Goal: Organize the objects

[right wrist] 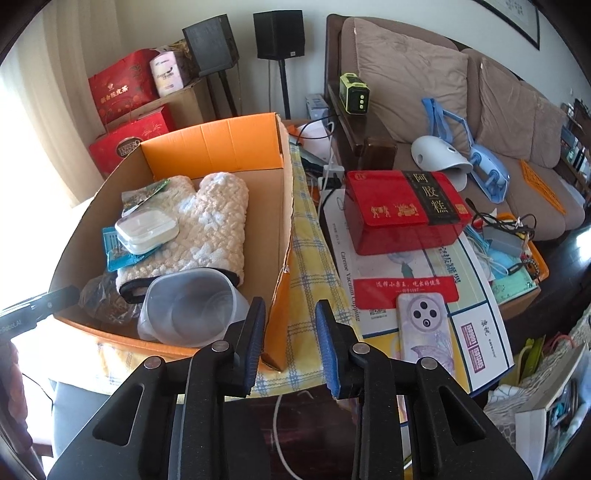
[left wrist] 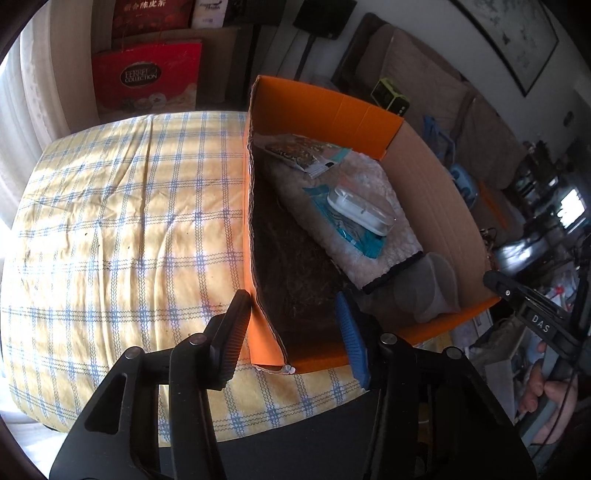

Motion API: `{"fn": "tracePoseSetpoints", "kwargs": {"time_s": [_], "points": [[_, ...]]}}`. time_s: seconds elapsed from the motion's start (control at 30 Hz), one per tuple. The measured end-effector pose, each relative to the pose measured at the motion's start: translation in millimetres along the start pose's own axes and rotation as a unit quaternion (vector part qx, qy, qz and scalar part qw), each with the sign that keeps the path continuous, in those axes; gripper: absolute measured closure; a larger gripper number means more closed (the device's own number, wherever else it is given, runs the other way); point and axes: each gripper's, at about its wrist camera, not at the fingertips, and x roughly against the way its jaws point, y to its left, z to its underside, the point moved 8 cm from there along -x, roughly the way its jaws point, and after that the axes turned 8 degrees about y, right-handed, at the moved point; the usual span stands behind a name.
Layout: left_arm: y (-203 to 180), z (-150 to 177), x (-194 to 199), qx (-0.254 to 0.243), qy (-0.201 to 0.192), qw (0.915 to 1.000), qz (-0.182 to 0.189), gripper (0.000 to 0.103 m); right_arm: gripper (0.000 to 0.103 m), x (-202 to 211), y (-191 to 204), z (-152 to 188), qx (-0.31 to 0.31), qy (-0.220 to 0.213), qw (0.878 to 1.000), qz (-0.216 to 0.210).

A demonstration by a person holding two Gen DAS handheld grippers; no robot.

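An orange cardboard box (left wrist: 325, 107) (right wrist: 210, 147) stands on a yellow checked cloth (left wrist: 122, 206). Inside lie a white oven mitt (right wrist: 210, 218) (left wrist: 373, 206), a white plastic case (right wrist: 146, 229) (left wrist: 360, 210) on a teal packet (right wrist: 118, 254), a snack packet (left wrist: 303, 151), a clear plastic cup (right wrist: 192, 306) (left wrist: 428, 288) and a dark clear bag (right wrist: 105, 299). My left gripper (left wrist: 291, 328) is open and empty, its jaws astride the box's near left corner. My right gripper (right wrist: 290, 343) is open and empty, astride the box's near right corner.
To the right of the box, a red gift tin (right wrist: 402, 210) and a phone (right wrist: 426, 332) lie on a cluttered low table with papers and cables. A brown sofa (right wrist: 461, 81) stands behind. Red gift bags (left wrist: 147, 77) and speakers (right wrist: 279, 35) stand at the back.
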Motion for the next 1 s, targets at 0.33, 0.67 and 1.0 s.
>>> {"fn": "tracePoseSetpoints", "kwargs": {"time_s": [0.33, 0.67, 1.0], "points": [[-23.6, 17.8, 5.6, -0.031, 0.004, 0.9995, 0.002, 0.058, 0.082, -2.6, -15.7, -5.6, -0.009, 0.003, 1.0, 0.011], [-4.4, 13.9, 34.0, -0.018, -0.041, 0.9989, -0.015, 0.033, 0.079, 6.8, -0.6, -5.7, 0.015, -0.012, 0.999, 0.025], [19.5, 21.1, 104.3, -0.015, -0.143, 0.9848, -0.097, 0.017, 0.05, 51.1, 45.9, -8.3, 0.043, -0.076, 0.996, 0.004]]}}
